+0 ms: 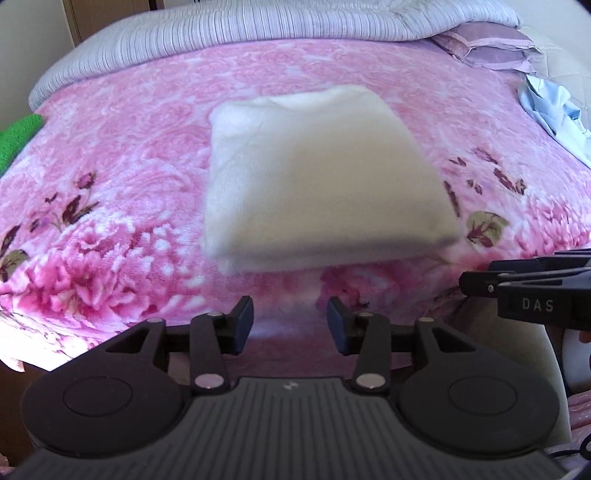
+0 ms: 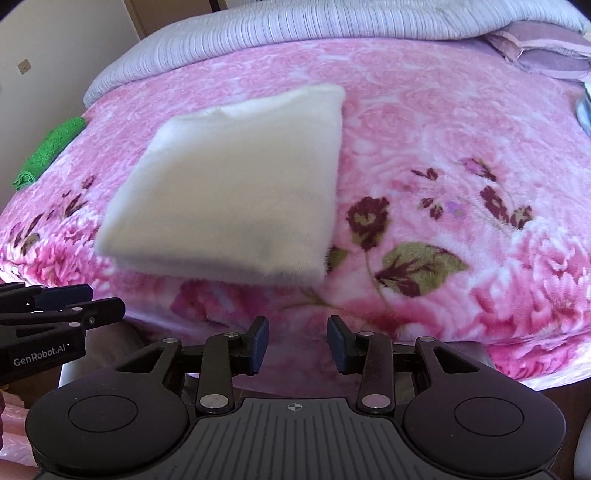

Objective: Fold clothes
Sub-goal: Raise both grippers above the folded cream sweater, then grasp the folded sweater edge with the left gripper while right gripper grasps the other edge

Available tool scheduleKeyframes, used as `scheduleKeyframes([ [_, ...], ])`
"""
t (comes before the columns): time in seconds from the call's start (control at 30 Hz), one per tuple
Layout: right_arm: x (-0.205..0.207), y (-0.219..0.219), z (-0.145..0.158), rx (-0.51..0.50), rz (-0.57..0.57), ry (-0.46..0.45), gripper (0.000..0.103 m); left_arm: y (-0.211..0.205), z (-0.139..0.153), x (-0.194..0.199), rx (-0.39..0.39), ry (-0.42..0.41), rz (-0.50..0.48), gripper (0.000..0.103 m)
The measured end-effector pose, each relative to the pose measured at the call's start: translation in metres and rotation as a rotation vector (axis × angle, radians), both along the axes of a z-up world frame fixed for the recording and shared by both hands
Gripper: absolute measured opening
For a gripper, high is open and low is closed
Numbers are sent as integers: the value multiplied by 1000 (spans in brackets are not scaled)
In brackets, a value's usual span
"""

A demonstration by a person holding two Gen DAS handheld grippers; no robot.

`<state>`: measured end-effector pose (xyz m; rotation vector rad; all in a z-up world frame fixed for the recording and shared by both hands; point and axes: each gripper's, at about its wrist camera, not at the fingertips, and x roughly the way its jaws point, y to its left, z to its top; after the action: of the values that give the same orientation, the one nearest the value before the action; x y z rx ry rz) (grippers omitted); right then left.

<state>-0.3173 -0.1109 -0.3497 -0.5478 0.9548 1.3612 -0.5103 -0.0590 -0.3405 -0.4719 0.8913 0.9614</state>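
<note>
A cream fluffy garment point(image 1: 317, 177) lies folded into a thick rectangle on the pink floral blanket point(image 1: 118, 155). It also shows in the right wrist view point(image 2: 236, 188), left of centre. My left gripper point(image 1: 290, 325) is open and empty, held just short of the fold's near edge. My right gripper point(image 2: 297, 345) is open and empty, near the bed's front edge, to the right of the fold. Each gripper shows at the side of the other's view: the right gripper point(image 1: 476, 286) and the left gripper point(image 2: 107, 306).
A green cloth point(image 2: 48, 151) lies at the bed's left edge. A light blue garment point(image 1: 550, 110) lies crumpled at the right. A striped grey quilt point(image 1: 258, 29) and mauve pillows point(image 1: 491, 48) line the far side. A wall and door stand behind.
</note>
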Motion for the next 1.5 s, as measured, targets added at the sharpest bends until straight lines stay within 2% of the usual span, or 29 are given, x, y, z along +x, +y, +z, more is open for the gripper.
scheduleKeyframes([
  [0.33,-20,-21,4,29,32,-16,41,-28,0,-14,0,-42,10,43],
  [0.53,-26,-25,12,62,43,-40,42,-29,10,-18,26,-65,10,43],
  [0.73,-25,-21,15,65,44,-50,43,-22,11,-19,16,-86,4,44],
  [0.83,-23,-18,14,54,45,-55,43,-13,10,-22,-8,-133,2,46],
  [0.93,-15,-14,12,41,31,-49,43,6,11,-38,-36,-224,37,46],
  [1.07,23,-11,16,83,-40,68,44,43,11,-78,-94,-398,134,55],
  [1.17,63,-3,16,120,-136,232,45,75,2,-109,-188,-551,233,57],
  [1.23,88,4,8,113,-207,357,50,93,-6,-120,-235,-630,270,58],
  [1.4,122,30,-18,117,-258,600,62,137,-27,-120,-329,-726,265,61],
  [1.5,132,51,-32,118,-281,689,68,161,-44,-110,-394,-772,265,62],
])
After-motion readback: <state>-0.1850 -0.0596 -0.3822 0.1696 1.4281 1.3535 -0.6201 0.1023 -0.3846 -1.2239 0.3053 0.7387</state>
